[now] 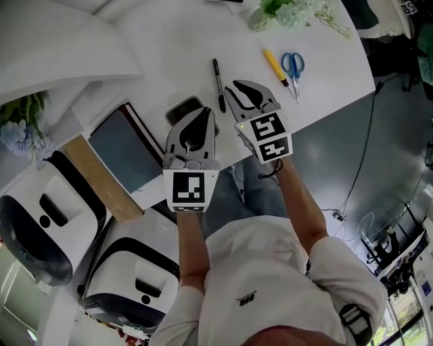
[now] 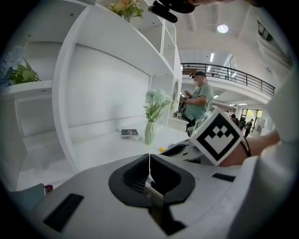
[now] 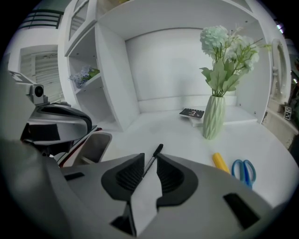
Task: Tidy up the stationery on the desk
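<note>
A black pen [image 1: 218,84] lies on the white desk [image 1: 169,47] just ahead of my right gripper [image 1: 237,94]. In the right gripper view the pen [image 3: 154,156] shows through the gap of my right gripper [image 3: 149,165], whose jaws stand open and apart from it. To the right lie a yellow marker [image 1: 275,66] [image 3: 220,162] and blue scissors [image 1: 293,71] [image 3: 244,170]. My left gripper [image 1: 201,116] [image 2: 149,170] hovers beside a grey holder [image 1: 184,109] with its jaws shut and nothing between them.
A vase of pale flowers [image 3: 214,116] [image 1: 291,13] stands at the back right, with a small black device [image 3: 192,113] beside it. A dark tablet [image 1: 125,149] lies left of the grippers. White shelving [image 2: 112,84] rises behind the desk. Two white machines [image 1: 40,223] stand below at left.
</note>
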